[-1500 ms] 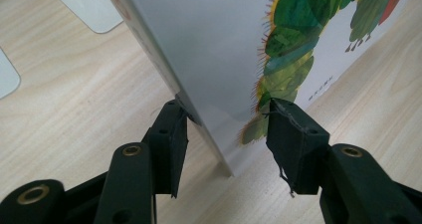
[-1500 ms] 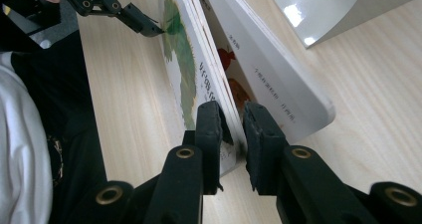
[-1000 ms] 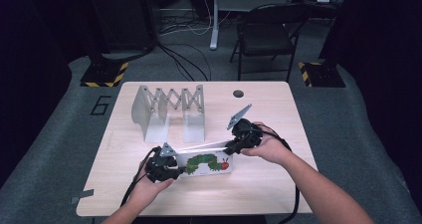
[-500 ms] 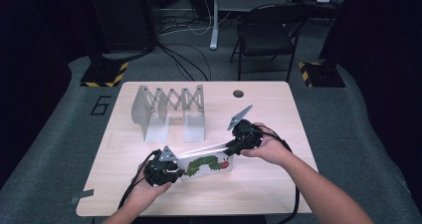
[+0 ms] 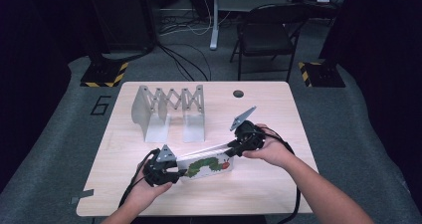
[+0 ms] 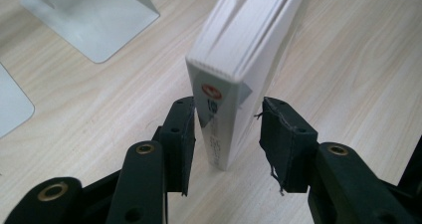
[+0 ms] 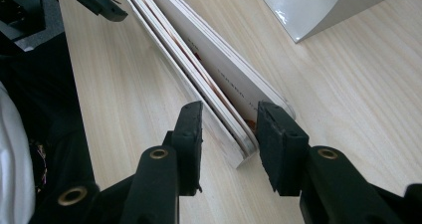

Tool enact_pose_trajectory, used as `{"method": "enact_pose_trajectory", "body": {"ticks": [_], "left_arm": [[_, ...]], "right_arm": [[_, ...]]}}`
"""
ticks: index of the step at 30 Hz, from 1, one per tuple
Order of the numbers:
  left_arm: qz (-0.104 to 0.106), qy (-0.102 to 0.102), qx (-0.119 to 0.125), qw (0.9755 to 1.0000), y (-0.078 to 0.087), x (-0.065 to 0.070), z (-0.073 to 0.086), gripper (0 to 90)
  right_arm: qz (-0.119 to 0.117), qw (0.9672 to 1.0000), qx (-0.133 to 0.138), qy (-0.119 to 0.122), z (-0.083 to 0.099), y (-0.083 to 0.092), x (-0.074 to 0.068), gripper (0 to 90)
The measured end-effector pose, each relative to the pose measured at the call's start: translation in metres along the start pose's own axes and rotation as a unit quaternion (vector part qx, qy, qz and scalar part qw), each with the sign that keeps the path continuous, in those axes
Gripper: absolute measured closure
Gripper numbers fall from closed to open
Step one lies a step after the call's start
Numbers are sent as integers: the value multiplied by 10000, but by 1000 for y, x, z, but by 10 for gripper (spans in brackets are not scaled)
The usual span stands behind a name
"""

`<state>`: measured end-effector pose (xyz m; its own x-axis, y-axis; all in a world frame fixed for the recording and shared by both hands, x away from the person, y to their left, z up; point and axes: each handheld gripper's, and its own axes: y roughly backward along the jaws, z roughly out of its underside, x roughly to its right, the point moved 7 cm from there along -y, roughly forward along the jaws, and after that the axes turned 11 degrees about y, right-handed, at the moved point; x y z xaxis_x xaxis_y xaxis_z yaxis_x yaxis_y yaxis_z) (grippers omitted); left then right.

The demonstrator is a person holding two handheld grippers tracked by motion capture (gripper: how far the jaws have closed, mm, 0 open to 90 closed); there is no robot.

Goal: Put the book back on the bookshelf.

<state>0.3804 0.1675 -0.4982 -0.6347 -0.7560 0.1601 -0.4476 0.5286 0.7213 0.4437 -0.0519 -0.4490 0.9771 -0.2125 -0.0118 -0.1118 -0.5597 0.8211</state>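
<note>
A pale wood table [image 5: 149, 194] carries a grey metal expanding bookend rack [image 5: 169, 112] w/ scissor links at its back-left and a small dark round cap [image 5: 238, 93] near the far edge, while a folding chair [image 5: 268, 32], cables [image 5: 189, 59] and yellow-black striped stand feet [image 5: 104, 73] sit on grey floor beyond.

A light wooden surface [image 5: 278, 194] stands on grey carpet [image 5: 64, 149] marked with a dark number six [image 5: 101, 105]. Beyond it a black folding chair [image 5: 266, 37] sits near a pale desk leg [image 5: 215, 20], with cables [image 5: 186, 59] trailing across the floor. Two black bases with yellow-and-black hazard stripes [image 5: 105, 73] flank the far side, and the room's edges fall into darkness.
</note>
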Motion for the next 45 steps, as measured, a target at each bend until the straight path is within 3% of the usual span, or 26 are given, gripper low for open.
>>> {"method": "enact_pose_trajectory", "body": {"ticks": [9, 11, 16, 20, 31, 38, 45], "left_arm": [[5, -107, 25, 9999, 0, 4, -9, 546], [38, -87, -7, 10000, 0, 4, -10, 546], [162, -36, -10, 9999, -4, 3, -14, 548], [268, -125, -9, 9996, -8, 6, -18, 547], [181, -74, 42, 9998, -14, 5, -22, 538], [260, -194, -35, 9995, -19, 9, -22, 528], [396, -416, -69, 9983, -21, 17, -24, 580]], "right_arm": [[67, 10000, -27, -42, 6, 3, 3, 589], [96, 9998, -55, -186, 8, 4, 2, 585], [124, 9998, -29, -143, 11, 3, 5, 580], [134, 9996, -79, -217, 14, 2, 7, 580], [131, 9997, -79, -196, 17, -2, 7, 575], [138, 9997, -118, -187, 17, -5, 7, 569], [186, 9994, -87, -263, 19, -6, 8, 565]]}}
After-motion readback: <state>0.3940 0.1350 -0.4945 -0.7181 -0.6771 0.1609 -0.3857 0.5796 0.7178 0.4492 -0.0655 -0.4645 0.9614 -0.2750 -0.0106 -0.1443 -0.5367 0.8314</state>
